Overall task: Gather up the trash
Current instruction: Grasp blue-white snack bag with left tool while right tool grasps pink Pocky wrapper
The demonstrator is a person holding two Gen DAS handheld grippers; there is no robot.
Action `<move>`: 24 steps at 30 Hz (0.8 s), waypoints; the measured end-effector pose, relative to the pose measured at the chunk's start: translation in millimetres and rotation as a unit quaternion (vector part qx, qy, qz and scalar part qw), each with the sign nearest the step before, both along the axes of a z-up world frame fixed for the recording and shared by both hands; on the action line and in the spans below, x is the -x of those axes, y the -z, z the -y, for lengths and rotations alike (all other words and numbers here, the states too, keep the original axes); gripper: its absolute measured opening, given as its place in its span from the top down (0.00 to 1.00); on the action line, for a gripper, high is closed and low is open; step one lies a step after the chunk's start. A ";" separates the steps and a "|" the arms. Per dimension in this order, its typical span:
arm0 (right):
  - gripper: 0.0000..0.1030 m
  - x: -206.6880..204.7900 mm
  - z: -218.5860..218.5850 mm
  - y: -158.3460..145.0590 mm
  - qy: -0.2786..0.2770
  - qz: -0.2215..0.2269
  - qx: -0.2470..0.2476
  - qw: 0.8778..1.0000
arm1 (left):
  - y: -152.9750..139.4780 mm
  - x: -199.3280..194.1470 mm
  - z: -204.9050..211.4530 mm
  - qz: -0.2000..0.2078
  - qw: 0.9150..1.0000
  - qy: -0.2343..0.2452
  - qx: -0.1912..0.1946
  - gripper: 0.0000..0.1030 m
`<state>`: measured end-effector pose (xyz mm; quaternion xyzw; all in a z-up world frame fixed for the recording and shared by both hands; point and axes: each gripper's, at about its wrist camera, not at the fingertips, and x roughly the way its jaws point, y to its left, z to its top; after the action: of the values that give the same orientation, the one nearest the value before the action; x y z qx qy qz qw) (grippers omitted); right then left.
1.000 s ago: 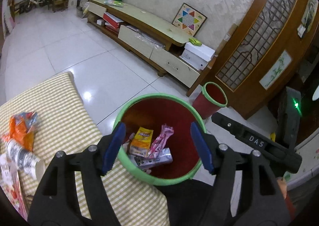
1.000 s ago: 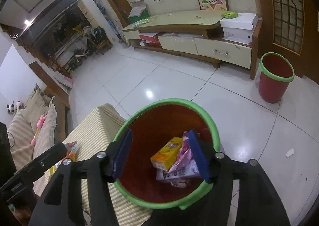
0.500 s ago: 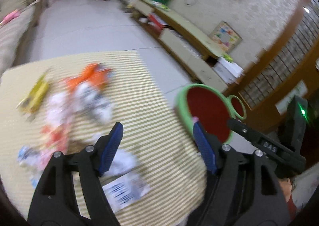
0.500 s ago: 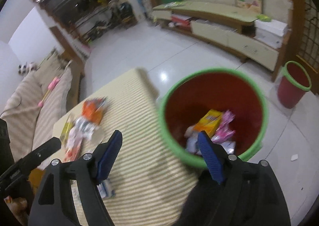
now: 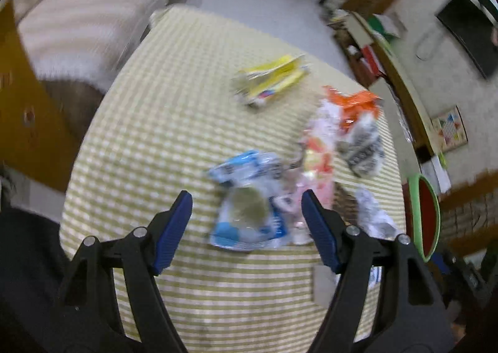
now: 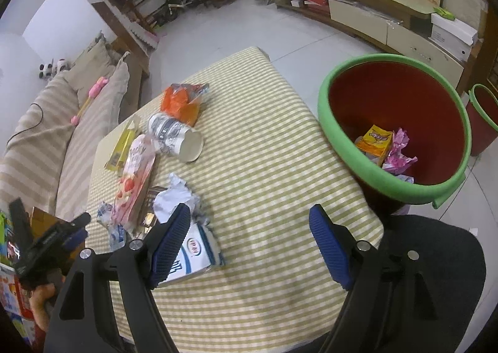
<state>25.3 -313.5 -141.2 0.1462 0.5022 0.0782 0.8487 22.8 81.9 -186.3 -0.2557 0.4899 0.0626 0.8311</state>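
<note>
Trash scattered on checked tablecloth [image 6: 274, 147]: blue-white packet [image 5: 249, 219], paper cup [image 6: 176, 138], orange wrapper [image 6: 182, 102]. Red bin [image 6: 395, 97] beside table edge, wrappers inside. Left gripper [image 5: 246, 213] spread over blue-white packet, empty. Right gripper [image 6: 249, 231] spread, empty.

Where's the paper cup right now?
In the right wrist view, the paper cup lies on its side, upper left on the checked table, between orange wrapper and pink packet.
</note>
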 end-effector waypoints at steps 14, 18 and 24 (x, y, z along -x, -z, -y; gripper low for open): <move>0.26 2.1 -37.0 -14.6 -0.045 0.001 0.010 0.999 | 11.1 -15.1 34.9 0.010 0.996 0.087 0.026 0.95; 0.26 -11.2 -61.0 -21.5 -0.073 0.007 0.004 0.997 | 6.9 -5.0 23.0 0.014 0.996 0.086 0.024 1.00; 0.20 -44.4 -128.3 -23.2 -0.143 0.021 0.004 0.989 | 2.0 15.9 5.4 0.011 0.997 0.076 0.004 1.00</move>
<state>69.7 -185.2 -118.0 0.0677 0.5004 0.2003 0.8396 6.9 76.5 -188.3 -0.2217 0.4987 -0.0057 0.8380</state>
